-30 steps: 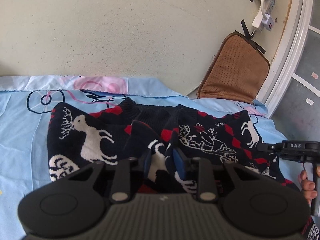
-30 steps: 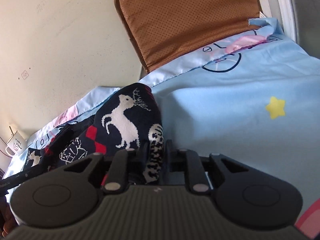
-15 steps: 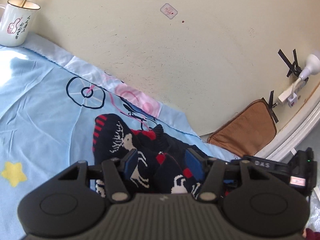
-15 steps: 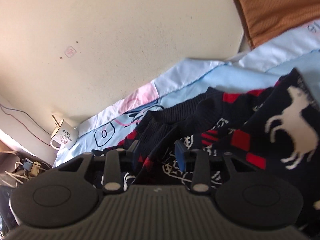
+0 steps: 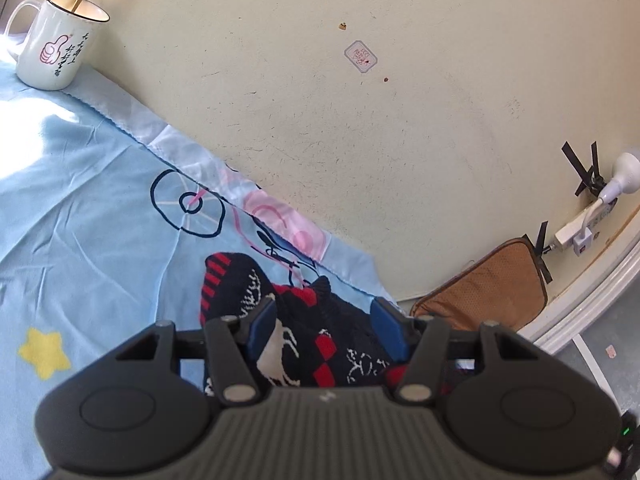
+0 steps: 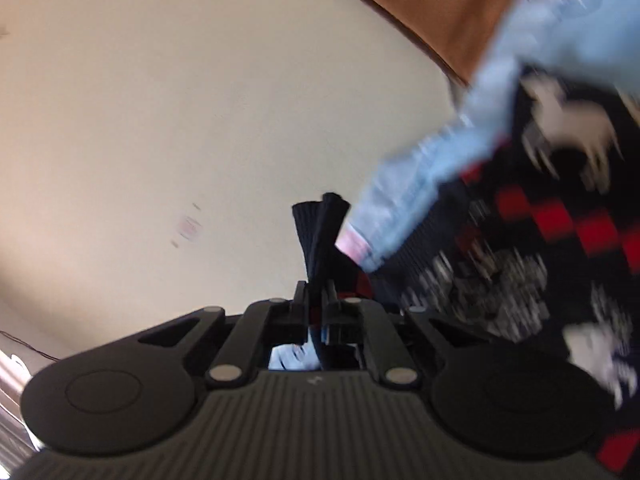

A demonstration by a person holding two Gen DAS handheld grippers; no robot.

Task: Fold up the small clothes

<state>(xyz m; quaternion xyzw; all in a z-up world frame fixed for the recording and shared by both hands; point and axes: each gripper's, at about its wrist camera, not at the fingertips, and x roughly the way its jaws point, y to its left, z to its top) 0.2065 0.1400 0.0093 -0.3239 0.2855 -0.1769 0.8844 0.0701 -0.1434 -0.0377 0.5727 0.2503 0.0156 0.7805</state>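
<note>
A small dark navy sweater (image 5: 316, 320) with white reindeer and red checks lies bunched on a light blue sheet (image 5: 88, 240). My left gripper (image 5: 326, 322) is open, its blue pads either side of the sweater's upper part, not pinching it. In the right wrist view, which is blurred by motion, my right gripper (image 6: 318, 306) is shut on a dark ribbed edge of the sweater (image 6: 320, 236); the rest of the sweater (image 6: 540, 240) hangs to the right.
A white mug (image 5: 56, 44) with a stick in it stands at the sheet's far left by the cream wall (image 5: 360, 120). A brown cushion (image 5: 488, 284) leans on the wall at right, near a white plug and lamp (image 5: 592, 220).
My left gripper let go of the sweater, opened and turned left. My right gripper opened, moved to the ribbed edge, and closed on it; it is now moving fast.
</note>
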